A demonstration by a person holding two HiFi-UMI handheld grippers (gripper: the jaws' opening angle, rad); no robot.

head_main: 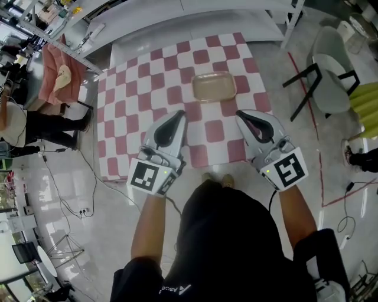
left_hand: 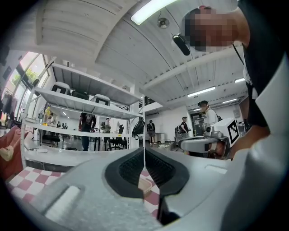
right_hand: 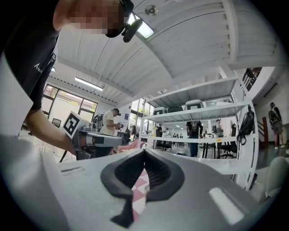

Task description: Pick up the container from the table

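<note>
A clear, shallow rectangular container (head_main: pixel 214 87) rests on the pink-and-white checkered tablecloth (head_main: pixel 136 94), towards the far middle of the table. My left gripper (head_main: pixel 179 114) is over the near part of the cloth, short of the container and to its left, jaws shut with nothing between them. My right gripper (head_main: pixel 239 113) mirrors it on the right, also shut and empty. In the left gripper view the closed jaws (left_hand: pixel 144 150) meet in a thin line, and a pale piece of the container (left_hand: pixel 145 186) shows below them. The right gripper view has its jaws (right_hand: pixel 144 151) closed over a patch of cloth (right_hand: pixel 140 186).
A grey chair with black legs (head_main: pixel 331 76) stands right of the table, next to a yellow-green object (head_main: pixel 367 109). A person (head_main: pixel 35 127) stands at the left by a pink-covered stand (head_main: pixel 59 74). White shelving (head_main: pixel 147 17) runs behind the table. Cables lie on the floor.
</note>
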